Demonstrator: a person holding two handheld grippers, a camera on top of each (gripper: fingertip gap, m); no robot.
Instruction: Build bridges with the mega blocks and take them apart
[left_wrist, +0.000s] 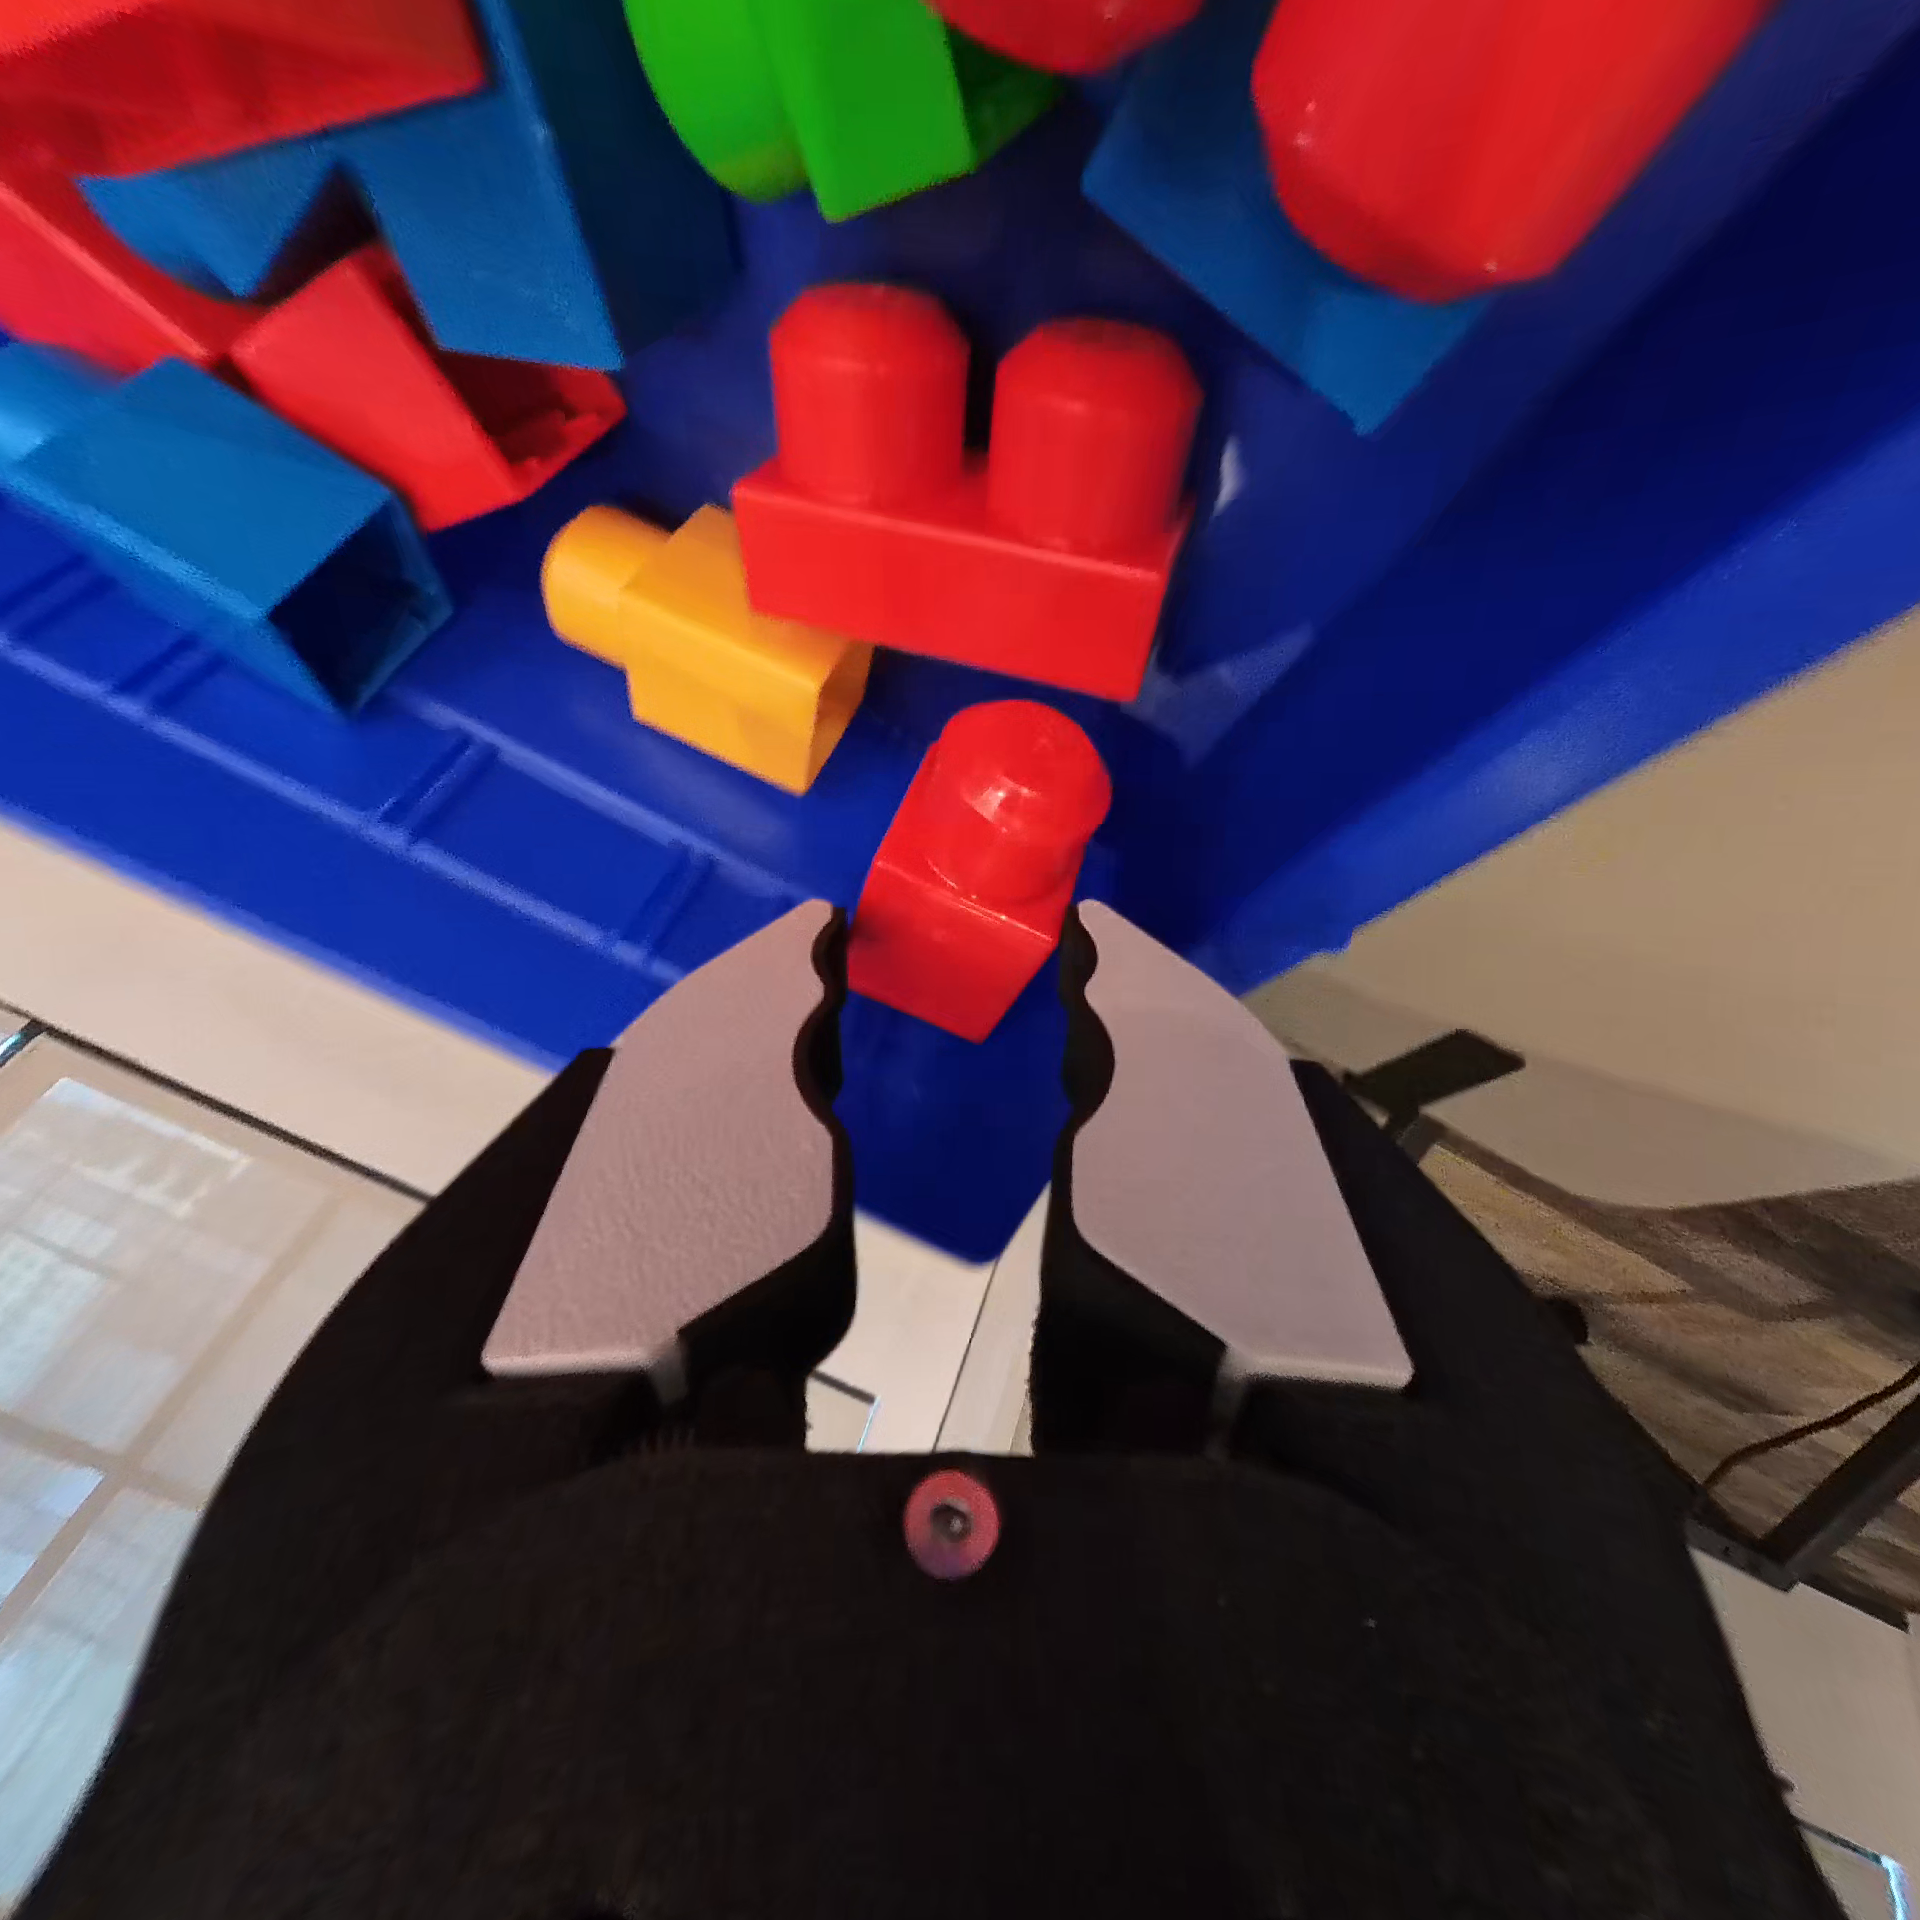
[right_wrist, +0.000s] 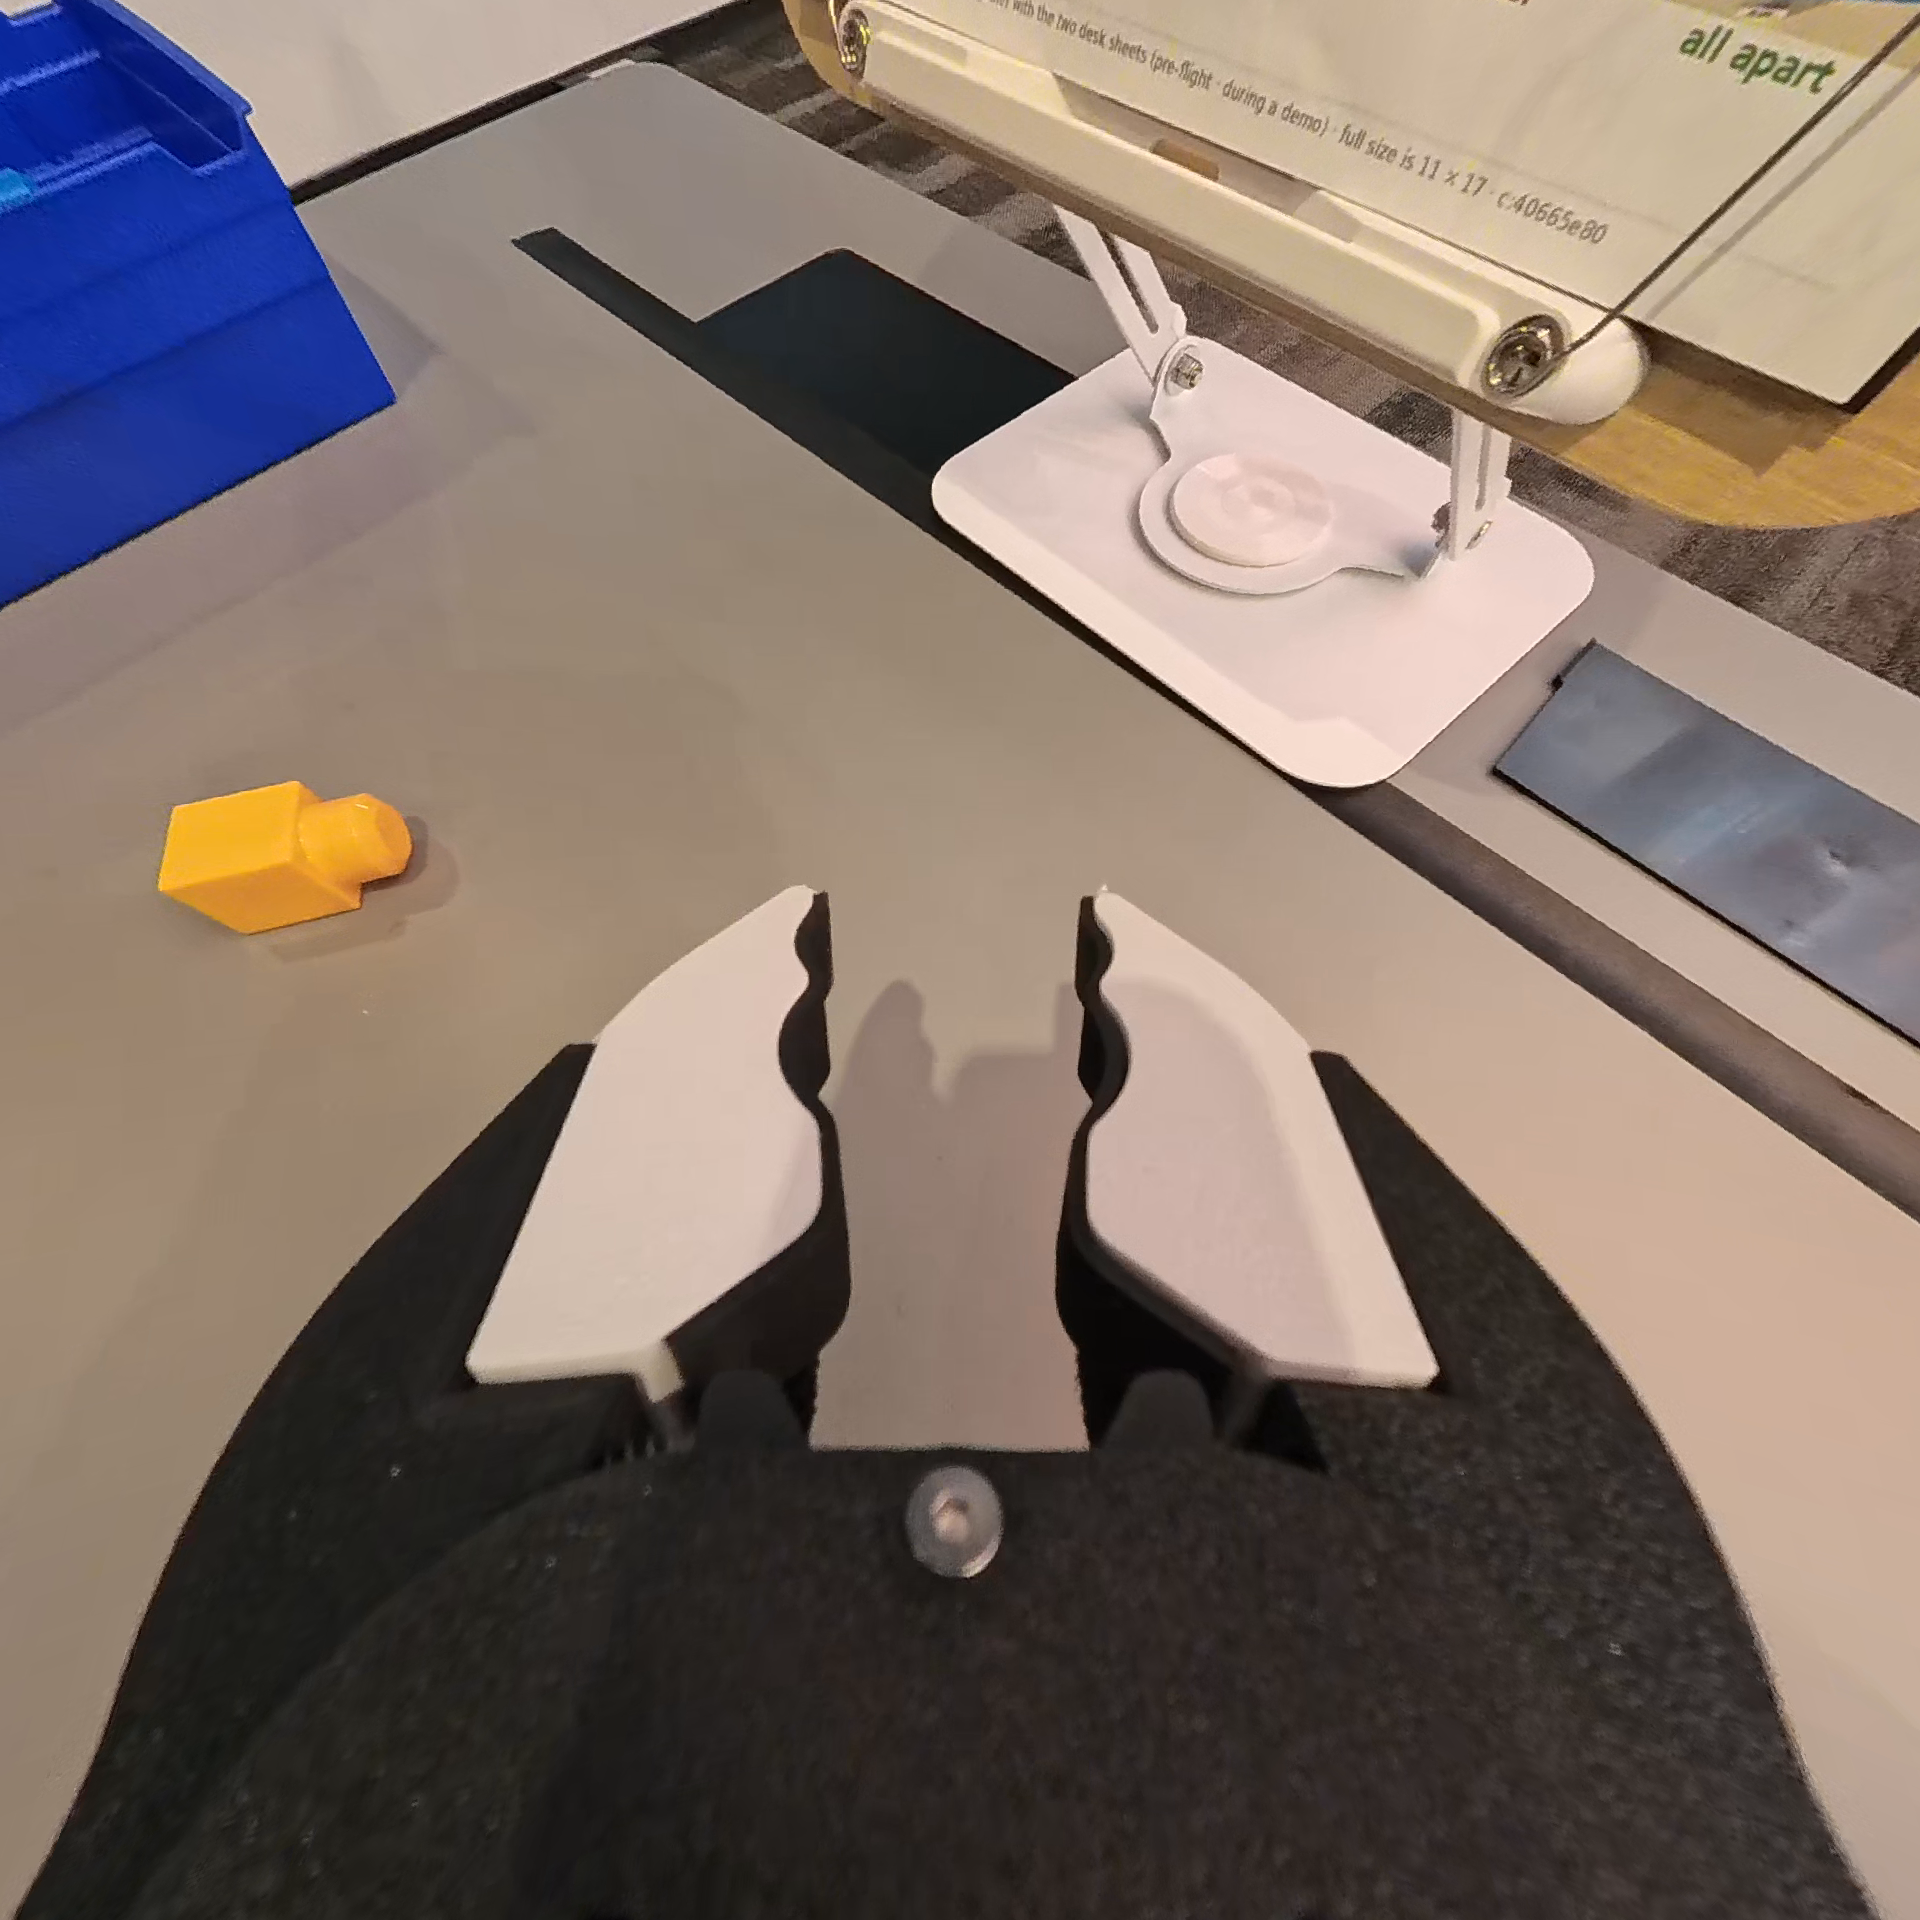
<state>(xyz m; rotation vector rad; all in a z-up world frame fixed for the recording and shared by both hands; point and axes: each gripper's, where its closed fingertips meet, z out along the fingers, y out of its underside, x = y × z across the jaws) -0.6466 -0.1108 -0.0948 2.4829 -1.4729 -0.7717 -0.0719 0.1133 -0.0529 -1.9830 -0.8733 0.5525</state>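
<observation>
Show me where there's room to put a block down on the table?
The grey tabletop is bare between the small yellow plastic block, the blue plastic bin and the white flat stand base, also ahead of the right hand-held gripper. The bin's inside is crowded with blocks.

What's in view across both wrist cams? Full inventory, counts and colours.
blue plastic bin: one, left view, holds the loose blocks
small red one-stud block: one, between left tongs' tips
red two-stud block: one, bin
yellow one-stud block in bin: one, on its side
blue blocks: several, bin
green block: one, bin top
yellow one-stud block on table: one, on its side
grey tabletop: one
white document stand: one, right view
left tongs: shut on block
right tongs: open, empty
</observation>
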